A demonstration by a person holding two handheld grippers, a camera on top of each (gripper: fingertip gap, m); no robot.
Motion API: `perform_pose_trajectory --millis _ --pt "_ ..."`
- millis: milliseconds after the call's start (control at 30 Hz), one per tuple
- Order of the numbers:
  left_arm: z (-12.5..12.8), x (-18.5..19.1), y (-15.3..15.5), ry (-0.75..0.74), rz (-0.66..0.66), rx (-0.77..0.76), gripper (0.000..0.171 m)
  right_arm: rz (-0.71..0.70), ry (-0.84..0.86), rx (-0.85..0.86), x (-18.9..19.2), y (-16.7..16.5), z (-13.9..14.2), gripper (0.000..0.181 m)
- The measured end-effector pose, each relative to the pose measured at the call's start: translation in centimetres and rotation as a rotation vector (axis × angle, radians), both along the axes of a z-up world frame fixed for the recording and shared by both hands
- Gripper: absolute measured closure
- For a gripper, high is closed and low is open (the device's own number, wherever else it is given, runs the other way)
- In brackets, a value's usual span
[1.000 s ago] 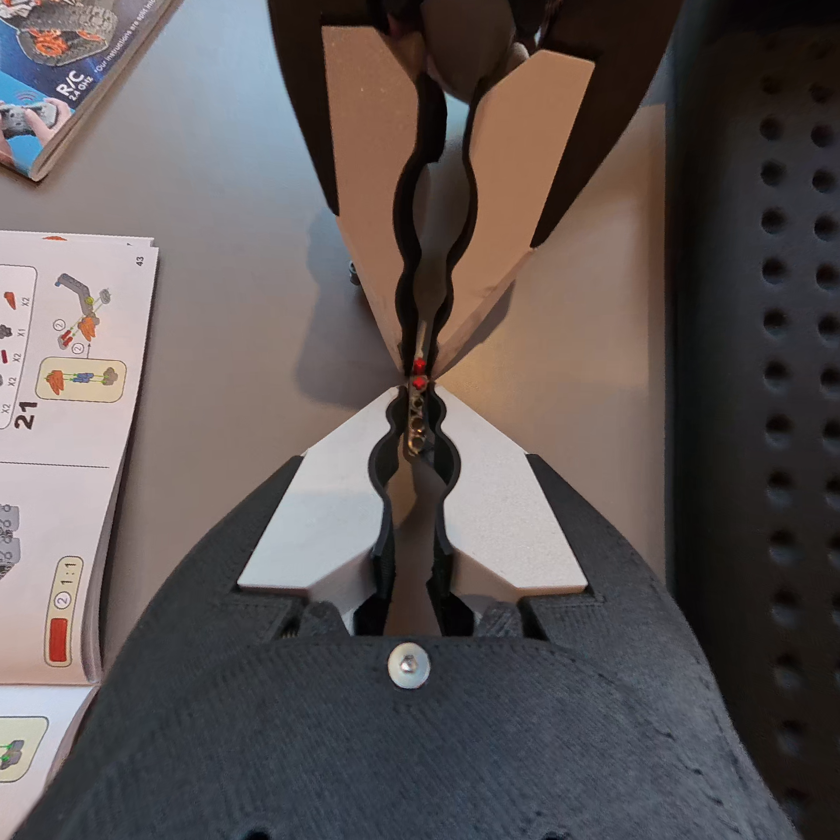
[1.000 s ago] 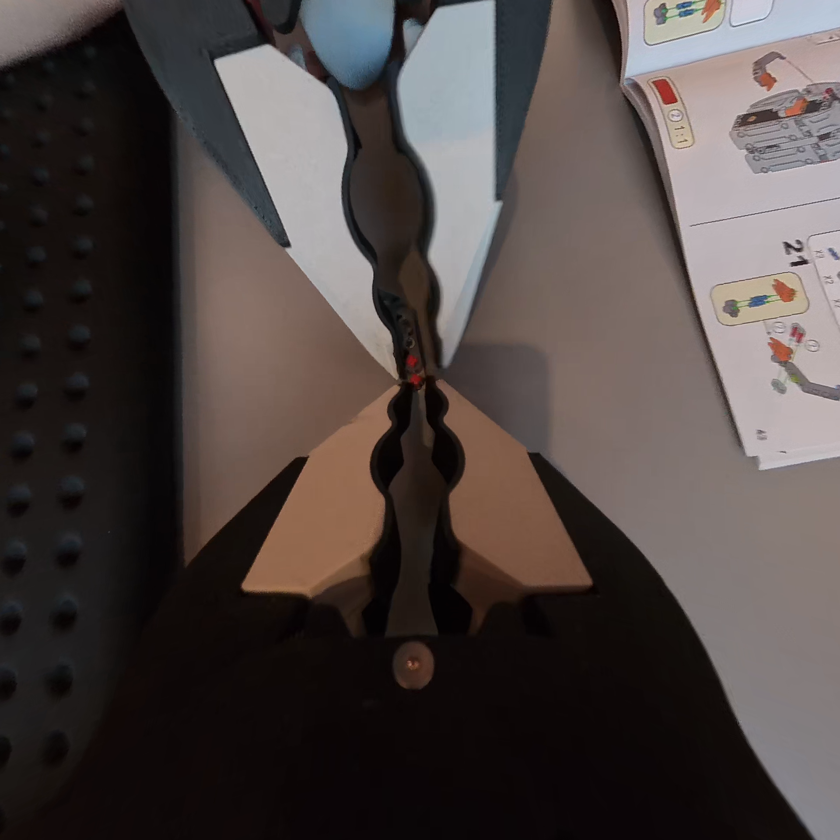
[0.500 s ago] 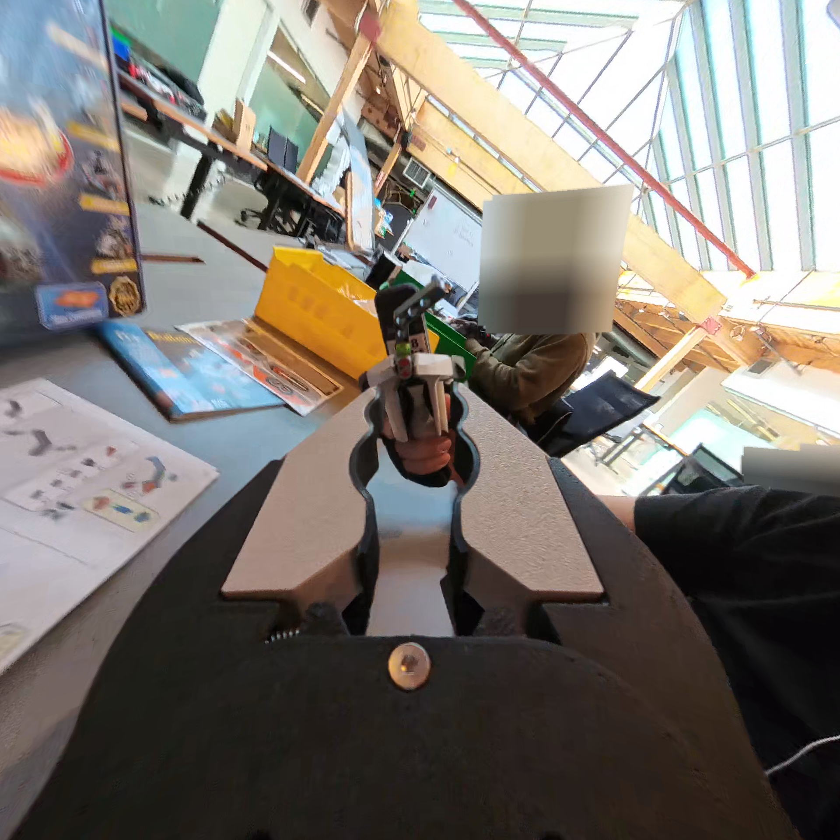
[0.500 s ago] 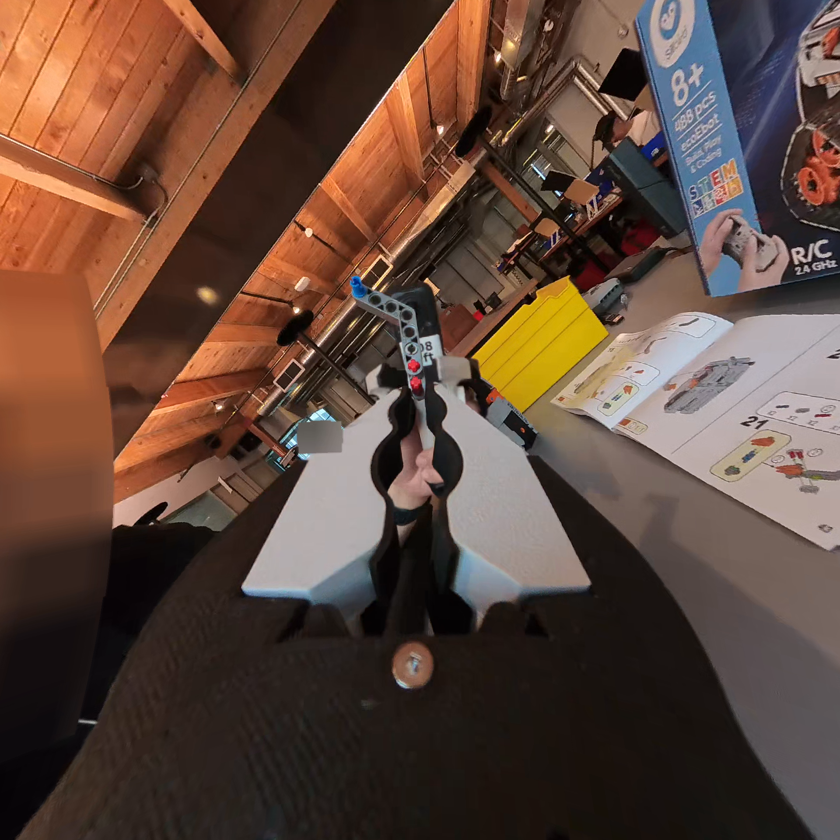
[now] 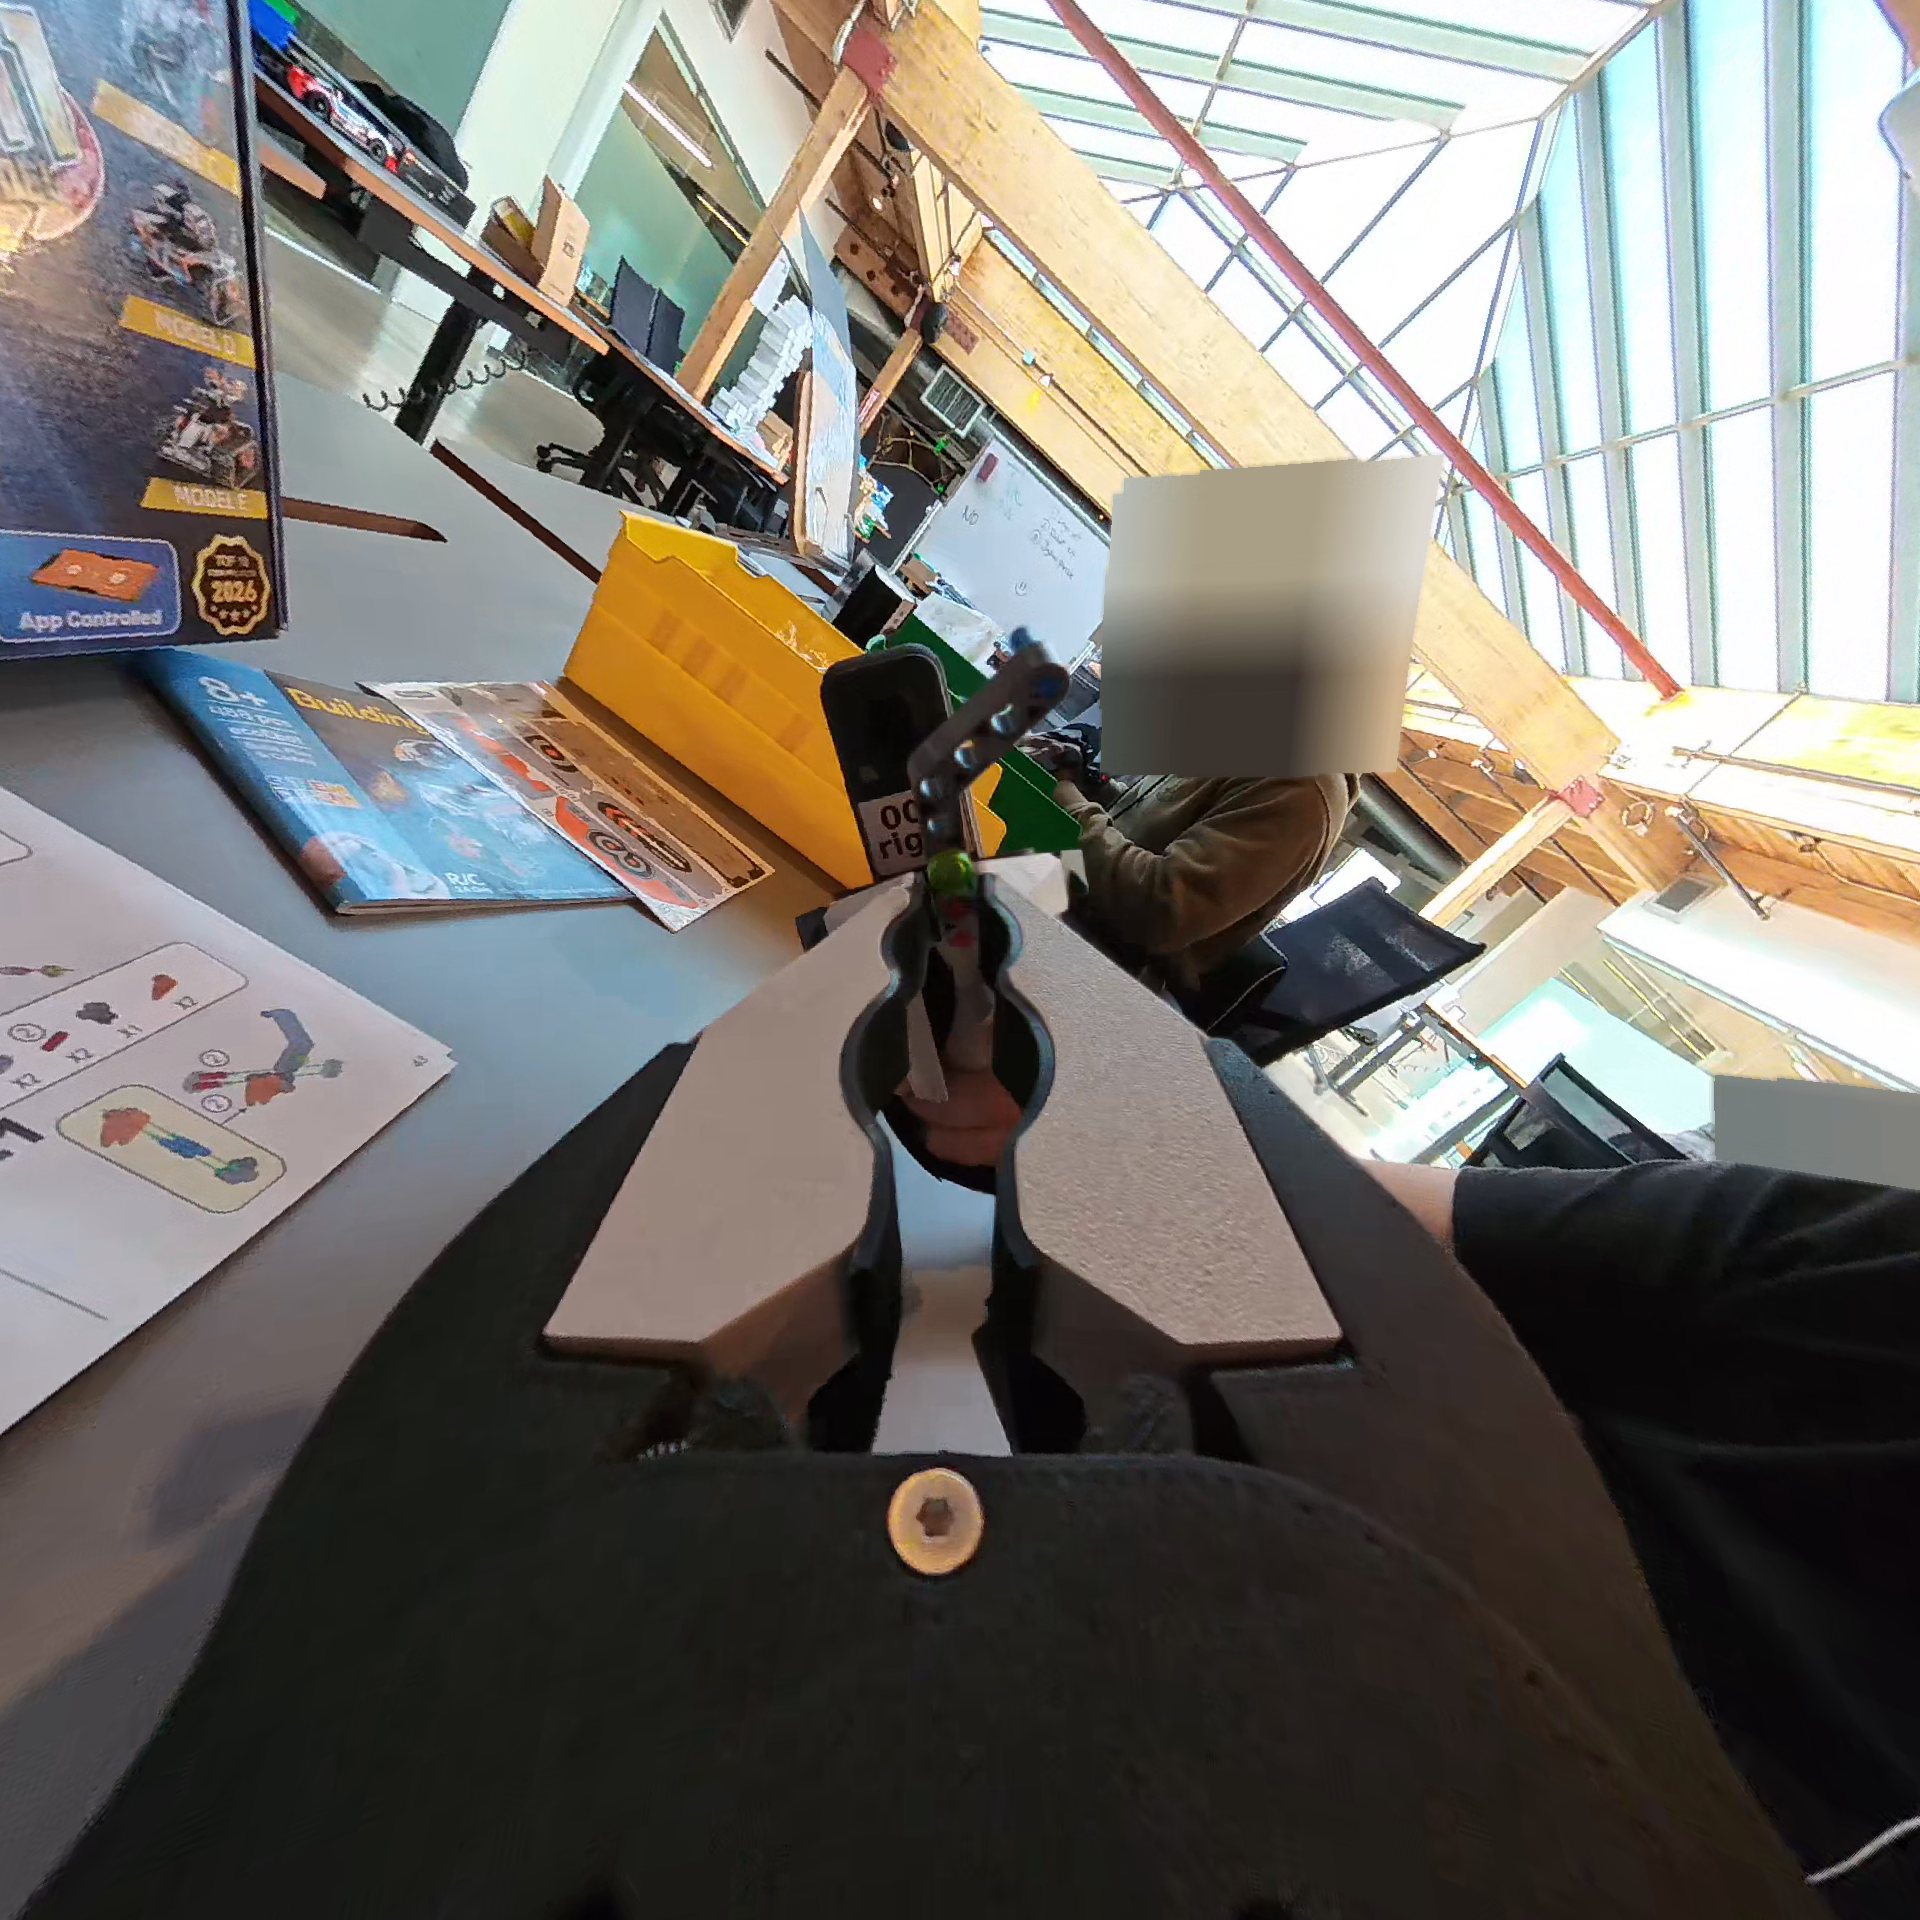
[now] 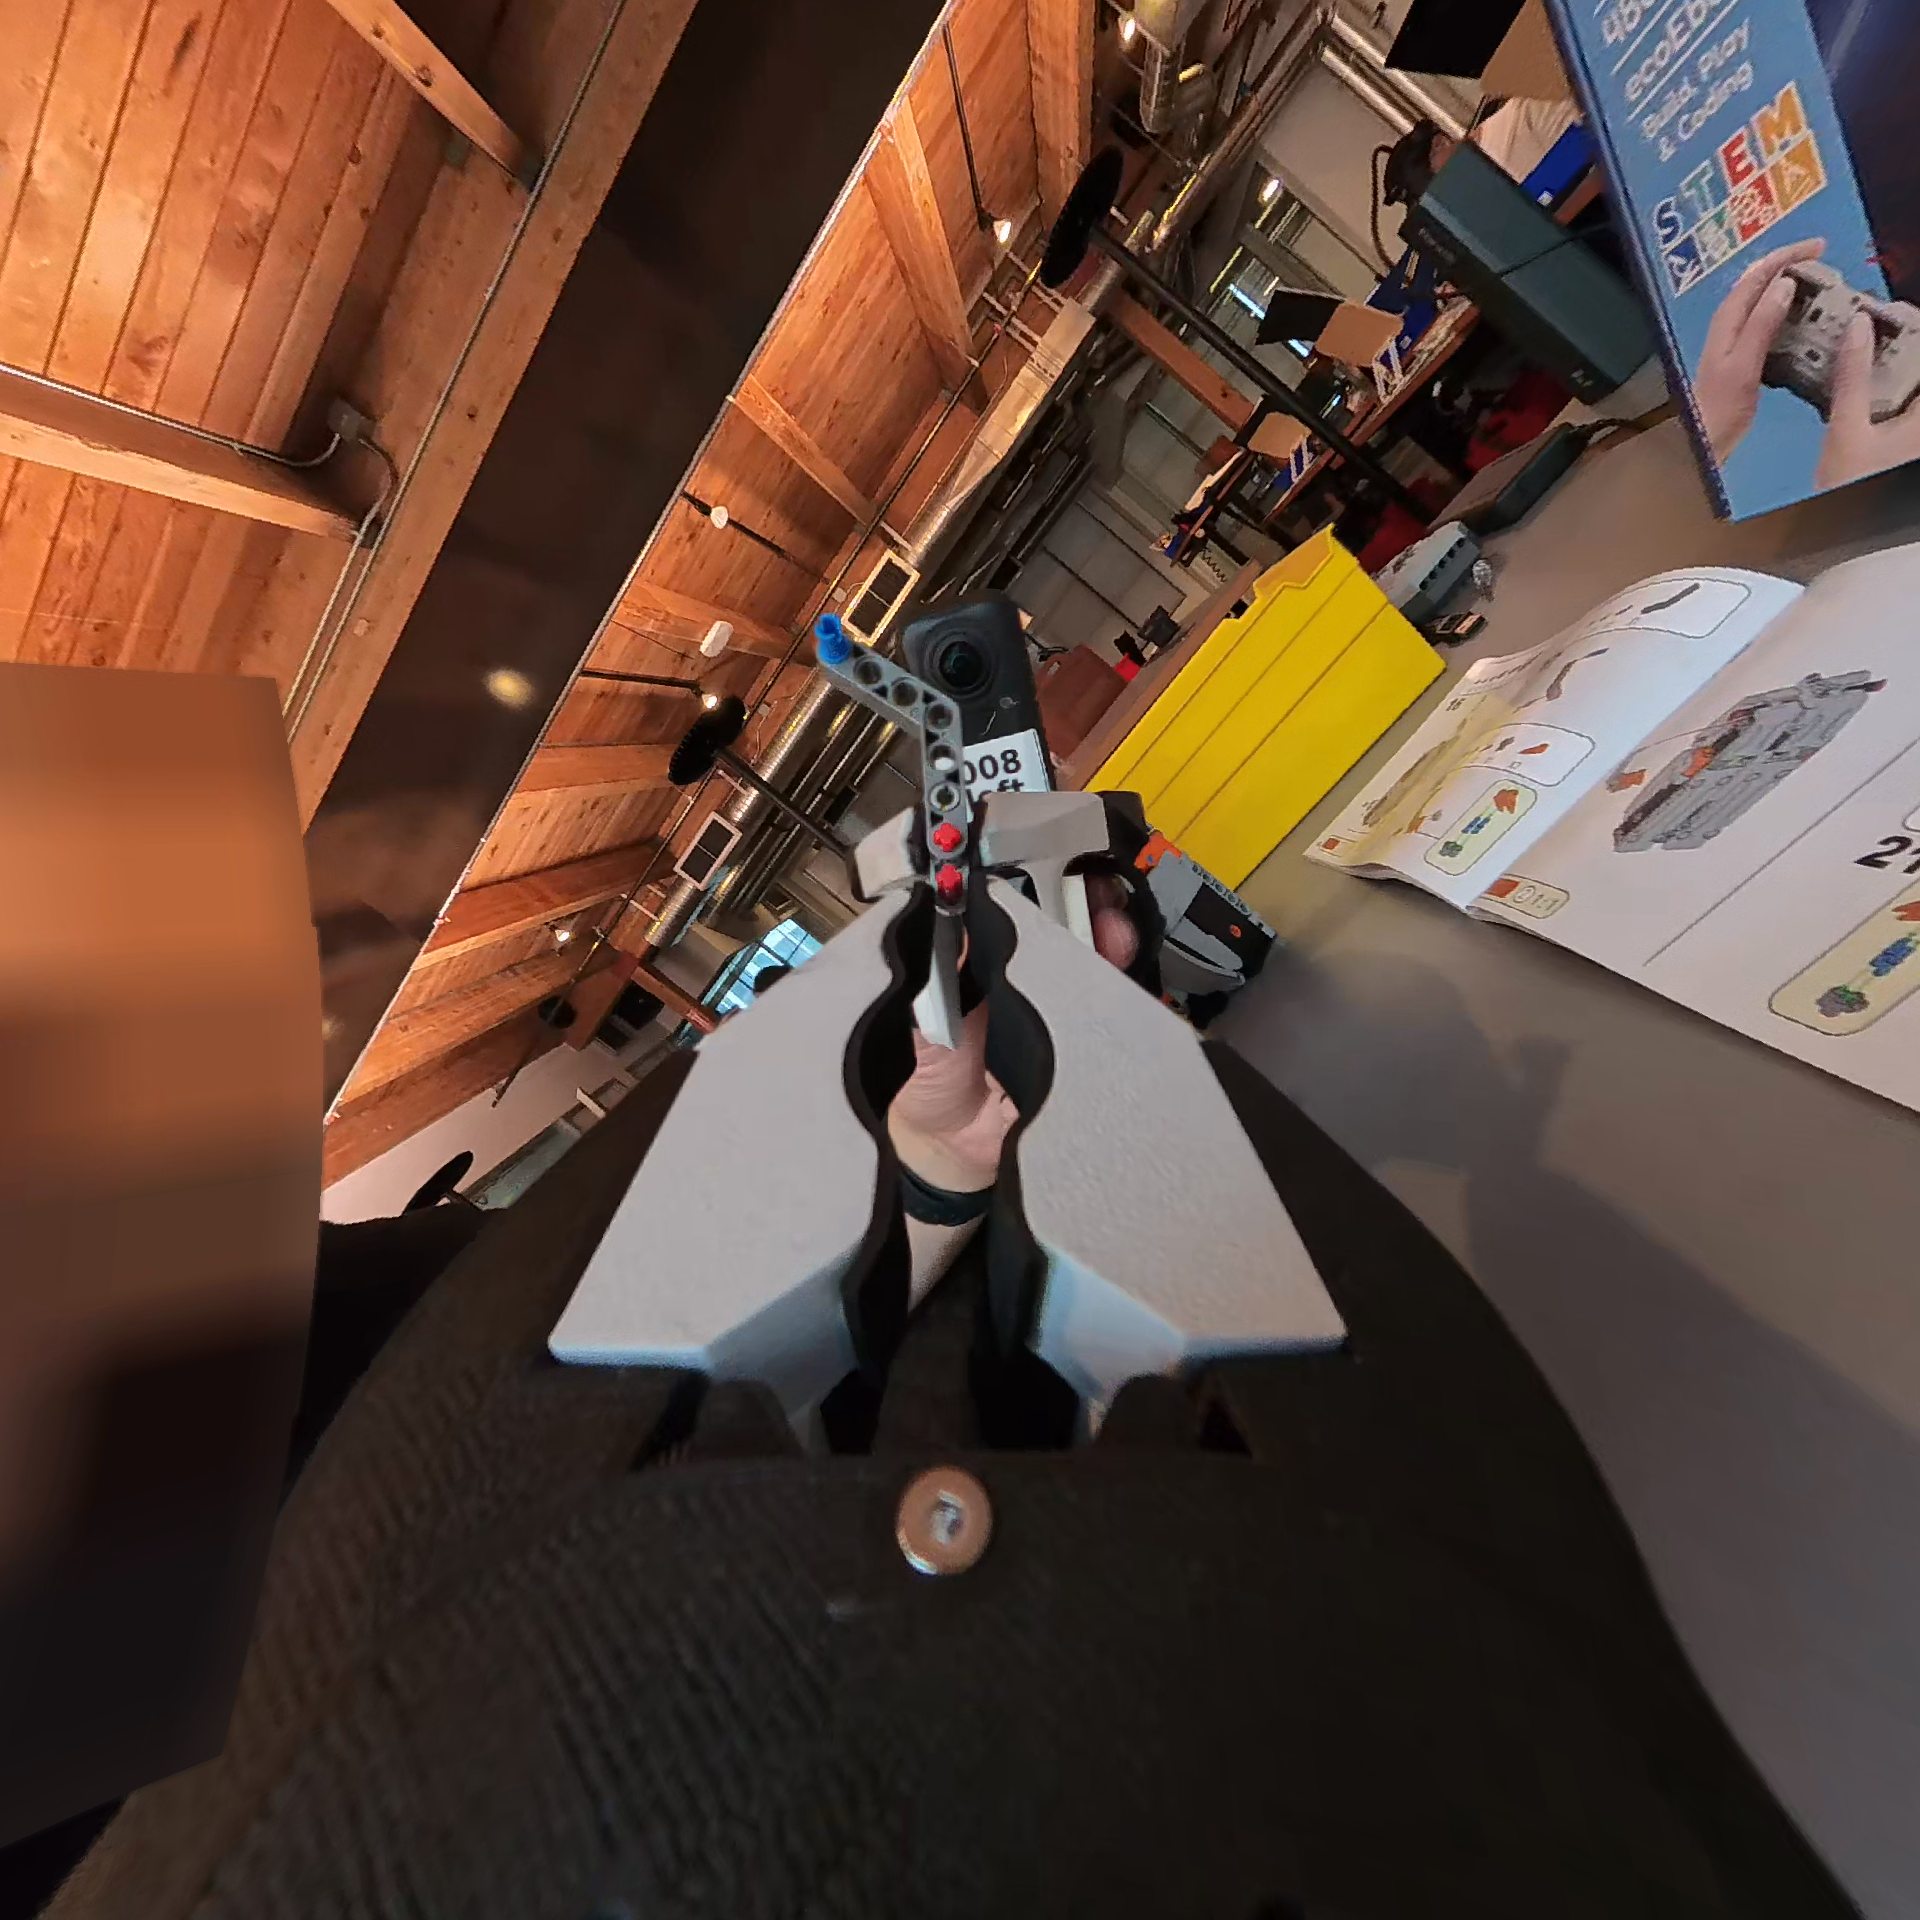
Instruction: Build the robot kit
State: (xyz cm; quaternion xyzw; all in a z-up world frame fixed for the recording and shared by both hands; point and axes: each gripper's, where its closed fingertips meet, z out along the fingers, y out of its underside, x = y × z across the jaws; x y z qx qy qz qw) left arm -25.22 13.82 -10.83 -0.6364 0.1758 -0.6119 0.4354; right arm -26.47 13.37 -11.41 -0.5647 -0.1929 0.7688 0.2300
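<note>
A grey bent beam with holes (image 5: 977, 753) stands up between my two grippers, which meet tip to tip above the grey table. It carries a blue pin at its top (image 5: 1044, 681) and a green pin at its foot. My left gripper (image 5: 951, 883) is shut on its lower end. In the right wrist view the beam (image 6: 920, 717) shows two red pins, and my right gripper (image 6: 951, 899) is shut on the same end. The left gripper's fingers (image 6: 1039, 826) and camera face it. The right gripper's black camera (image 5: 883, 727) stands behind the beam.
An open instruction booklet (image 5: 156, 1091) (image 6: 1714, 831) lies on the table (image 5: 540, 997). A yellow bin (image 5: 707, 665) (image 6: 1278, 686), a blue toy box (image 5: 125, 312) (image 6: 1766, 208) and a blue manual (image 5: 364, 790) stand farther back. A person in an olive top (image 5: 1195, 862) sits beyond. My two grippers' fingertips are within a few centimetres of each other.
One second ago both grippers pointed down at the table, holding the beam tip to tip. They have since swung up level with the beam still held; little has moved in the last half second.
</note>
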Motion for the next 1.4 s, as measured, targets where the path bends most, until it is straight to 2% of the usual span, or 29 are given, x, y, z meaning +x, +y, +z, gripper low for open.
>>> perform_pose_trajectory --millis 200,333,467,567,633,733,800,933,1167,1400 --pt "-0.4 -0.2 -0.1 0.055 0.000 0.015 0.166 0.010 -0.009 0.007 -0.4 -0.1 -0.3 0.175" --pt "-0.8 -0.6 -0.3 0.033 -0.047 -0.059 0.167 0.042 -0.058 0.074 0.0 -0.3 -0.7 0.172" --pt "-1.4 -0.9 -0.5 0.044 -0.096 -0.113 0.167 0.062 -0.077 0.054 0.1 -0.4 -1.2 0.165" --pt "-1.7 -0.8 -0.7 0.054 -0.124 -0.138 0.167 0.072 -0.082 0.042 -0.1 -0.4 -1.5 0.167" --pt "-2.0 -0.6 -0.9 0.065 -0.138 -0.145 0.166 0.082 -0.092 0.053 -0.1 -0.5 -1.7 0.176" --pt "-2.5 -0.4 -1.0 0.087 -0.155 -0.163 0.166 0.094 -0.111 0.055 -0.1 -0.5 -2.0 0.172" --pt "-2.7 -0.3 -1.0 0.083 -0.160 -0.173 0.166 0.111 -0.116 0.047 -0.1 -0.7 -2.2 0.177" --pt "-2.7 -0.3 -0.6 0.053 -0.144 -0.182 0.166 0.082 -0.131 0.068 0.1 -0.3 -2.3 0.177" --pt "-2.9 -0.4 0.0 0.041 -0.110 -0.196 0.154 -0.001 -0.083 0.021 1.0 1.4 -2.0 0.177" --pt "-2.9 0.1 0.5 0.064 -0.042 -0.127 0.166 -0.004 -0.068 0.009 0.7 1.4 -1.9 0.177"
